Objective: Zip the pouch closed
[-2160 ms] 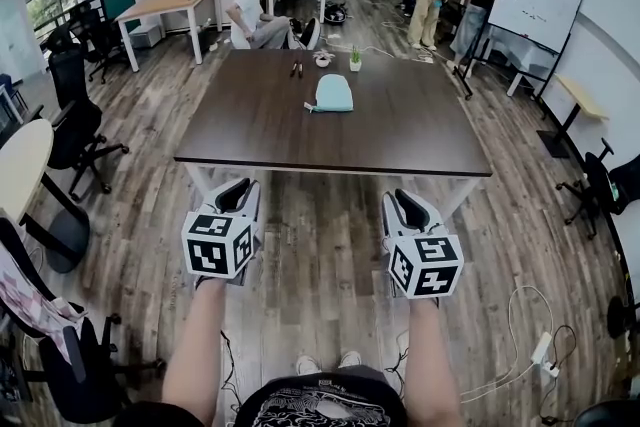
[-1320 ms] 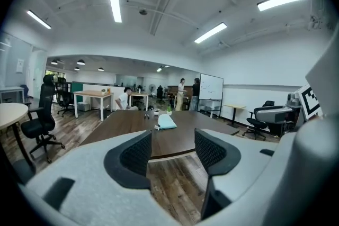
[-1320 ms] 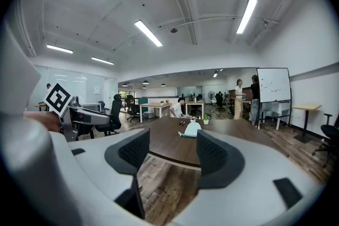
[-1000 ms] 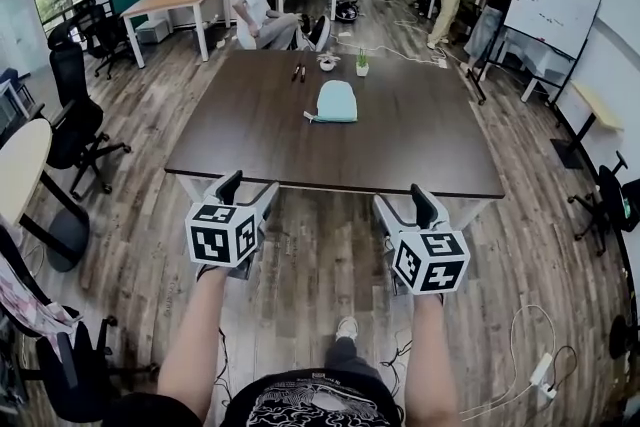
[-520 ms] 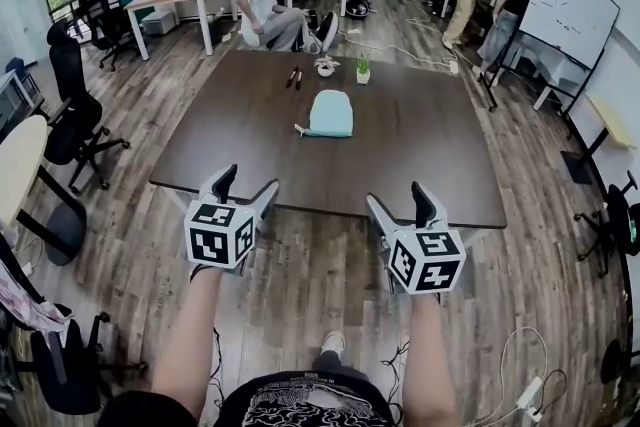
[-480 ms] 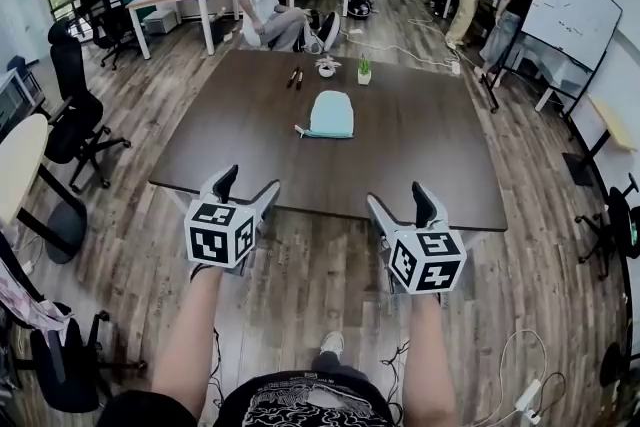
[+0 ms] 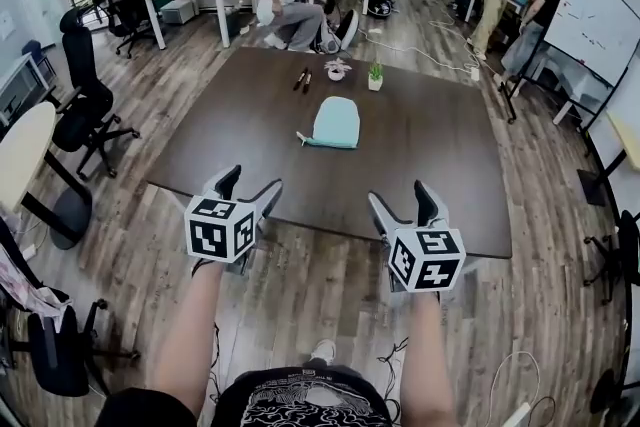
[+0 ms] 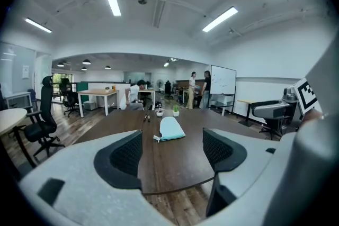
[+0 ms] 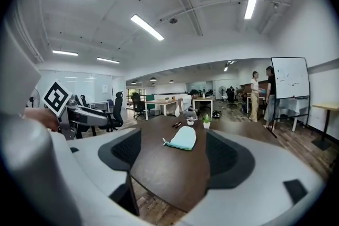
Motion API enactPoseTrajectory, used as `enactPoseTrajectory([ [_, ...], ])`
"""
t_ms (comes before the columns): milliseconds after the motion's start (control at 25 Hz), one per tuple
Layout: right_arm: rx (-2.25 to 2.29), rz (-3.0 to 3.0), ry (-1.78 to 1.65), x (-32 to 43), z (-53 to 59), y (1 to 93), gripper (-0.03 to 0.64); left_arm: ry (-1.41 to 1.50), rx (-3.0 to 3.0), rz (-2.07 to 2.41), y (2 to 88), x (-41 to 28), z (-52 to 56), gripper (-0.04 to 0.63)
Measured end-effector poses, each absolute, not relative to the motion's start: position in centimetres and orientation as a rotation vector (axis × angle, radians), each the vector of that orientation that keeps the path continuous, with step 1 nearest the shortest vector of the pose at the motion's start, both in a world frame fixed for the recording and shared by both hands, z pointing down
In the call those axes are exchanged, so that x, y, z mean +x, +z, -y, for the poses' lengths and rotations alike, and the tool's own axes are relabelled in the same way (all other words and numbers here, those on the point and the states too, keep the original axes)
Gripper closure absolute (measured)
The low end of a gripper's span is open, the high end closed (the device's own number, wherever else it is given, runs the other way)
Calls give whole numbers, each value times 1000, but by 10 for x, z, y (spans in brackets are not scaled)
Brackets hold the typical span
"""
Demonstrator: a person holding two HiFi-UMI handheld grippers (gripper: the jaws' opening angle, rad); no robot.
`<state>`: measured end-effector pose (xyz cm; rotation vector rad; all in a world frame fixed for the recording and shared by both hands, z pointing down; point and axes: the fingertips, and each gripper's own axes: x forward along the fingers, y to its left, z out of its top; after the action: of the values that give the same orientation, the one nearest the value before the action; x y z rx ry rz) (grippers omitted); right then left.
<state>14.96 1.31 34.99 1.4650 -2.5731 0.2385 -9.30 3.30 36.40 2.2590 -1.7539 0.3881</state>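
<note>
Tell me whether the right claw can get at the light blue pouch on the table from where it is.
Probably, once it comes closer. The right claw, whose jaws have just been opening with nothing between them, hangs at the near edge of the table; the pouch lies mid-table, only bare tabletop between.

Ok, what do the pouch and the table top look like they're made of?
Pouch: seems soft fabric, pale teal, matte; it lies slumped with a rounded end. Table: dark brown wood-look top, perhaps laminate or veneer, smooth with a faint sheen; which one cannot be told.
</note>
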Motion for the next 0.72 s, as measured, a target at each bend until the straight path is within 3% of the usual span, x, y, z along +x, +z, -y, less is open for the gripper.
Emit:
enactPoseTrajectory([
  [720, 1420, 2606, 264, 170, 52, 357, 253, 379, 2230, 1826, 356, -73, 25, 268],
])
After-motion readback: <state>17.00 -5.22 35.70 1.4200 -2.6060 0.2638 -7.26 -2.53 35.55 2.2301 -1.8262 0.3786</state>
